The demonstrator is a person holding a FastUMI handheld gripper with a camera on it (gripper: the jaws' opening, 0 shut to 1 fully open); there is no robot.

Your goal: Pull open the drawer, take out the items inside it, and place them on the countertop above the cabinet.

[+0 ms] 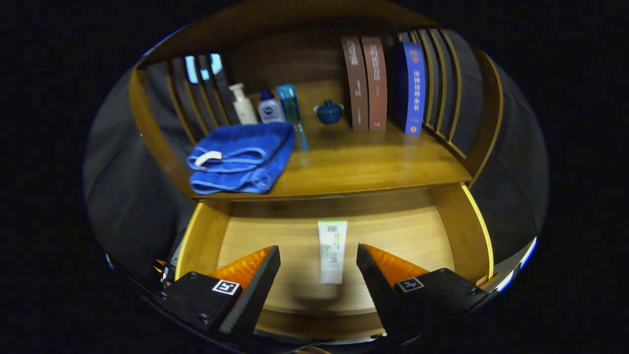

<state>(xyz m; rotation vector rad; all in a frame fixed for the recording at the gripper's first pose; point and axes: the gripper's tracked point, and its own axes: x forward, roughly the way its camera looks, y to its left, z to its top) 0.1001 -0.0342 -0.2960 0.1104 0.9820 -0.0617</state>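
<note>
On the countertop (373, 167) a folded blue towel (241, 157) lies to the left, and below it the drawer (462, 231) stands pulled open. Inside lies a white tube (332, 250), between the spread, empty fingers of the gripper (318, 268). It looks light, soft and smooth, so pinching across its middle seems safest

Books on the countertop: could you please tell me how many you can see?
3, upright beyond the open claw: two brown books side by side, then a blue book beside them. More may hide behind.
</note>
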